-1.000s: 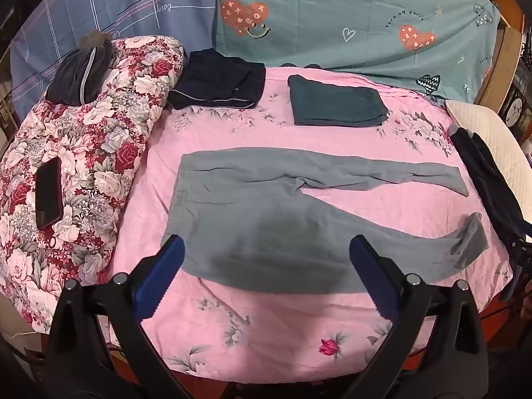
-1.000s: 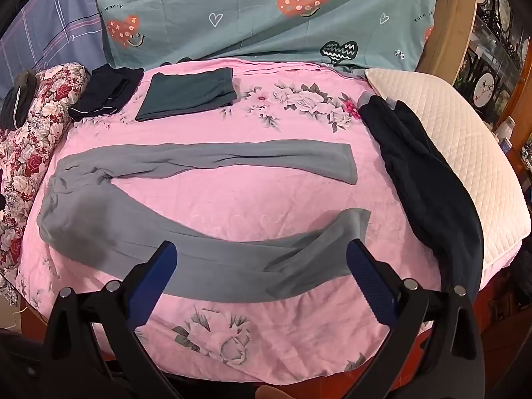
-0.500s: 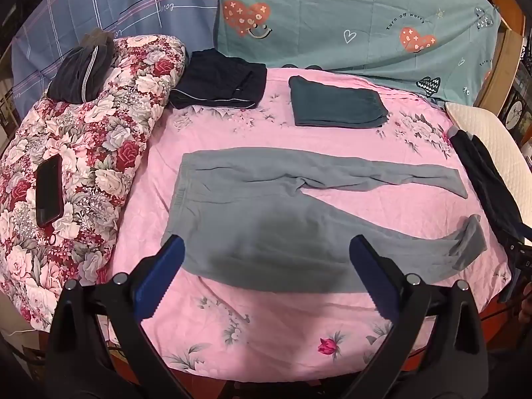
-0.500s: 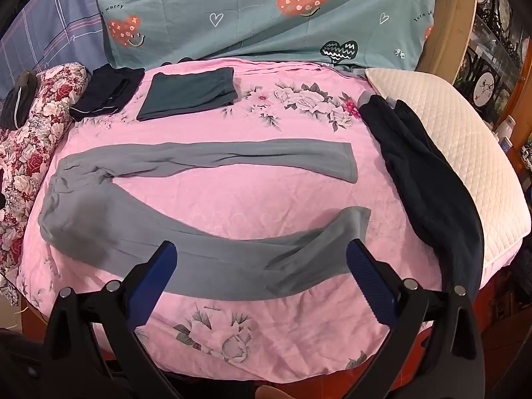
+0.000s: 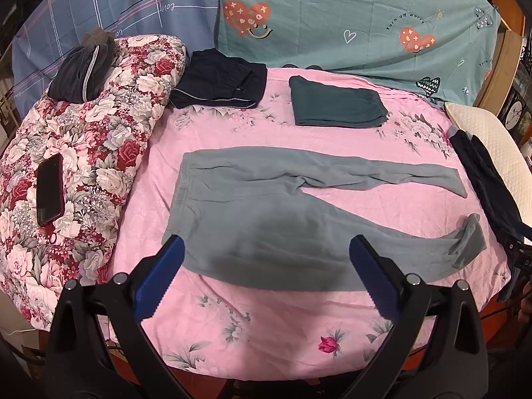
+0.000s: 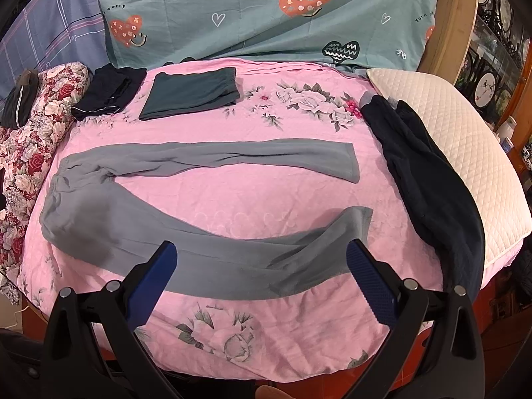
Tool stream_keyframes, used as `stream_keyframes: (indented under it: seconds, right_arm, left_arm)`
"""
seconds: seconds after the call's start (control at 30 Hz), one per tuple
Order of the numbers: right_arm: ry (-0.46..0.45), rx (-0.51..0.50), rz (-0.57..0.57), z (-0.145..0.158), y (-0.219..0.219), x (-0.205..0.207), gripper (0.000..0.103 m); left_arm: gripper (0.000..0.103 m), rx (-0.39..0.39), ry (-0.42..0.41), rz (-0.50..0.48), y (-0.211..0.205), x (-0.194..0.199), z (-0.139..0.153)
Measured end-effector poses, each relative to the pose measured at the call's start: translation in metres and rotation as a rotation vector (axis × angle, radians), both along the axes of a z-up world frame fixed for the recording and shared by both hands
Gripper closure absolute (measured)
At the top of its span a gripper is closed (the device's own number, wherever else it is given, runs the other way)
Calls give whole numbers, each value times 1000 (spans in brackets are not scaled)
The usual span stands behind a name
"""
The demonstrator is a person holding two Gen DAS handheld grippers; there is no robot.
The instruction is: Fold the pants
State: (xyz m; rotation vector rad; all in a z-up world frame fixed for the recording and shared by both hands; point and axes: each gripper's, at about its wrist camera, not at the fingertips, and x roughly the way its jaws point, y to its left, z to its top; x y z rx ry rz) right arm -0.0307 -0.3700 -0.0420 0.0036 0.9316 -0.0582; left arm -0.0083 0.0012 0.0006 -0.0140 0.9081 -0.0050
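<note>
- Grey pants (image 5: 266,219) lie flat on the pink bed (image 5: 299,326), legs spread apart
- Left hand-held gripper (image 5: 266,276) wide open, empty
- Right hand-held gripper (image 6: 262,276) wide open, empty

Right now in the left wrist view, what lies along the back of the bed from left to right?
Dark grey striped bundle → folded navy garment with pale piping → folded dark teal pants → quilted white pillow.
</note>
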Motion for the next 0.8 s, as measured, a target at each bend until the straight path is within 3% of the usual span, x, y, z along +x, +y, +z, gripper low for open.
stream_keyframes:
  seconds: [0.8]
  right_arm:
    - [8, -2, 25, -3, 10, 2, 1]
  left_arm:
    - [2, -15, 9, -26, -9, 0, -3]
